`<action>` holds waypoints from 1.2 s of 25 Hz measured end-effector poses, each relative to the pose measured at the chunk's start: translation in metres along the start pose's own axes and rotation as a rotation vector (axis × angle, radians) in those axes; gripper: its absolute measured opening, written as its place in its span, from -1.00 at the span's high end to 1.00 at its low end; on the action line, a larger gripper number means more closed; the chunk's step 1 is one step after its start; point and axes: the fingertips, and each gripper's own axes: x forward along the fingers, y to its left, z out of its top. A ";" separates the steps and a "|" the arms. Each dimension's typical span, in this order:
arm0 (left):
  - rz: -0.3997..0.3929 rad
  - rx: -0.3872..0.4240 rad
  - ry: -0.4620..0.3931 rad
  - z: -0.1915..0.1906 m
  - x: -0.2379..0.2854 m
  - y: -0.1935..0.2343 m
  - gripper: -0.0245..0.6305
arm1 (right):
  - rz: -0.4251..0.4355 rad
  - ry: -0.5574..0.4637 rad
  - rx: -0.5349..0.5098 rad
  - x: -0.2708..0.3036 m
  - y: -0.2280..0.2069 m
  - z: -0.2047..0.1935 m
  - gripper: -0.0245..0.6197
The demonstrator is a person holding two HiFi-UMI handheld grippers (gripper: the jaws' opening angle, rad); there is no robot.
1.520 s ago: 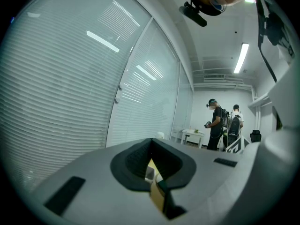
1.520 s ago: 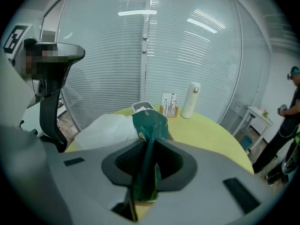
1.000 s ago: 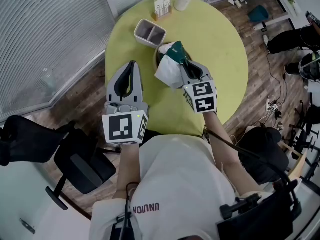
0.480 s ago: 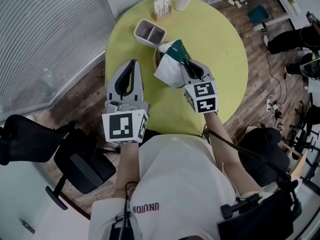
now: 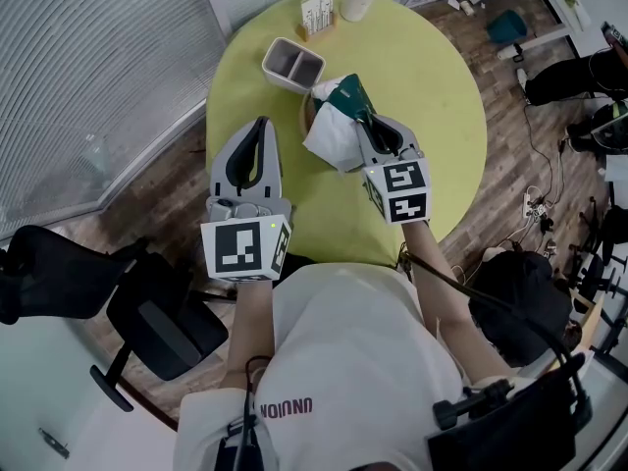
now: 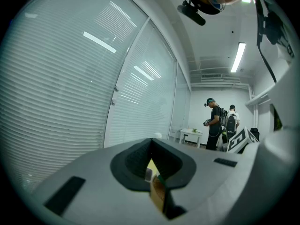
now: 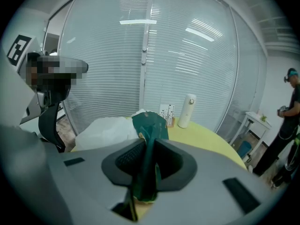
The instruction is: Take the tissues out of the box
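**A:** What is the right gripper (image 7: 147, 149) doing?

**B:** Its jaws are pinching the green tissue box (image 7: 149, 123) by a thin edge and holding it tilted over the yellow table (image 5: 422, 77). I'd guess that's so the contents are hanging free of the opening.

**A:** And the tissues?

**B:** The white tissues (image 5: 331, 140) are bulging out at the box's left side, touching it. They seem to be partly out.

**A:** Is the left gripper (image 5: 260, 126) helping?

**B:** No. Its jaws are pressing together on nothing, and it is hovering off to the left without touching the tissues. It's likely waiting to pull them.

**A:** Is anything crowding them?

**B:** A grey bin (image 5: 293, 64) is sitting just beyond the box.
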 end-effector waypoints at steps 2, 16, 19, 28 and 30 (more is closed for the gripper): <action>0.001 -0.002 0.002 0.000 0.000 0.000 0.89 | -0.004 -0.006 0.004 -0.001 -0.001 0.001 0.68; 0.004 -0.004 0.006 -0.001 -0.001 0.000 0.89 | -0.016 -0.038 -0.001 -0.007 -0.003 0.013 0.68; 0.006 -0.005 0.008 -0.001 -0.001 0.000 0.89 | -0.026 -0.046 -0.002 -0.008 -0.005 0.015 0.68; 0.000 -0.003 0.008 -0.001 0.001 0.000 0.89 | -0.036 -0.061 -0.001 -0.011 -0.007 0.021 0.68; -0.001 -0.003 0.007 -0.002 0.001 0.000 0.89 | -0.038 -0.064 -0.002 -0.011 -0.007 0.022 0.68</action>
